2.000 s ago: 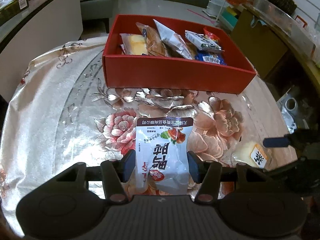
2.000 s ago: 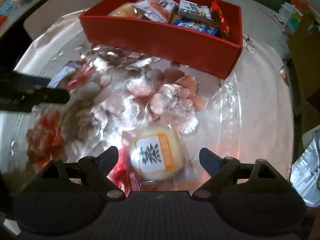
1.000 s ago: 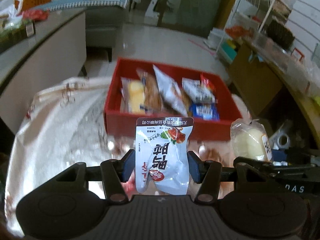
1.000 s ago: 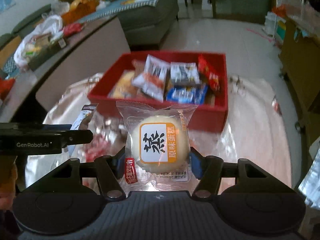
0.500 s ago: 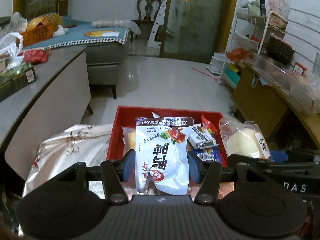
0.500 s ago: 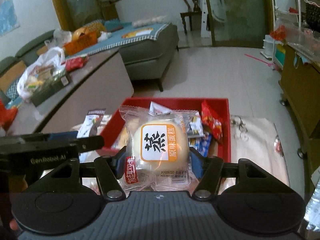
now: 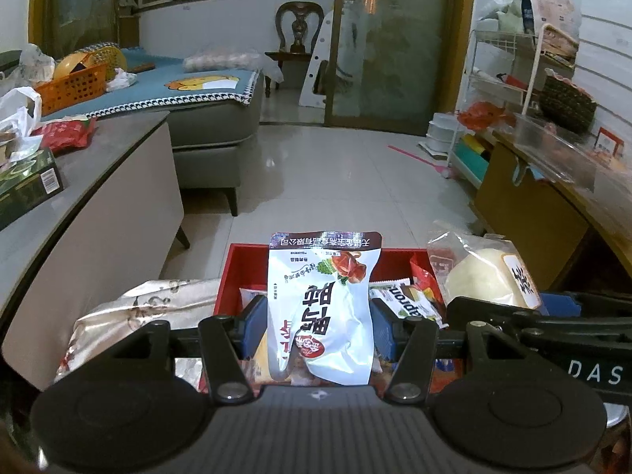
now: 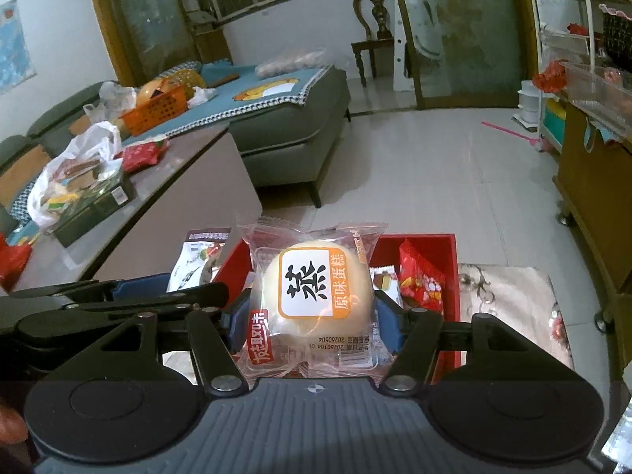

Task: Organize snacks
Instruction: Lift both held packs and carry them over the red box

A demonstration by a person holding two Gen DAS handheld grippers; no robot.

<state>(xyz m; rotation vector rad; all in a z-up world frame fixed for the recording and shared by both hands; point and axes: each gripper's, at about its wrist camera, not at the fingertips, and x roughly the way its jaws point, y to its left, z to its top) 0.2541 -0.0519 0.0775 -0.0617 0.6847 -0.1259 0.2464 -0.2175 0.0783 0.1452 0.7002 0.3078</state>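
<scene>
Both tongs risen; pouch [image 7: 322,308], cake [image 8: 312,288] now over red box [image 7: 237,272].

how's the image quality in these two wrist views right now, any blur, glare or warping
Left wrist view: sharp, no motion blur; print on the white foil snack pouch is readable; fisheye bends the door frame, corners go black; ceiling lights glare at the top. Right wrist view: equally crisp; the clear-wrapped round steamed cake shows slight sheen on its wrapper; the red cardboard box is in focus; edges curve and darken.
</scene>
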